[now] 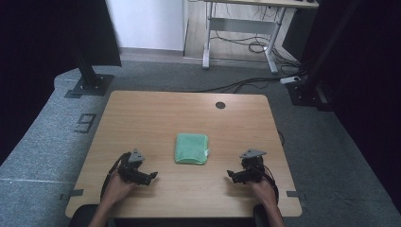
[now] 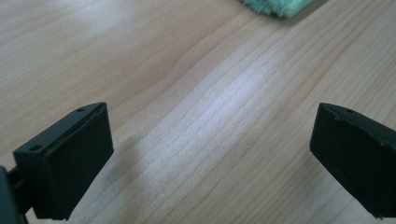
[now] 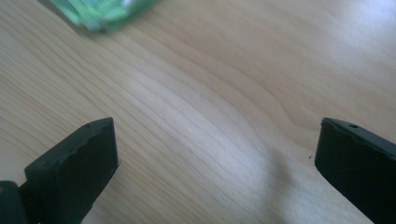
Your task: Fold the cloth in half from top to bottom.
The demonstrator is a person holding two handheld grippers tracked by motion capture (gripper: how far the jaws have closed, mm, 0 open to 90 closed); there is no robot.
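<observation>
Folded cloth [image 1: 191, 148] centred betw. L gripper [image 1: 150, 177] & R gripper [image 1: 231, 175], both wide, empty; approach near corners low, evenly.

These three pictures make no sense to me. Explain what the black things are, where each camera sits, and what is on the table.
A person sits at a wooden table holding a hand-operated two-jaw gripper in each hand: the left gripper and the right gripper. The high view looks down from above. The other two views come from cameras riding on each gripper, so the black blocks at their lower edges are that gripper's own jaws, standing wide apart over bare wood. A folded green cloth lies between the grippers, a little farther from the person. Nothing is held.
</observation>
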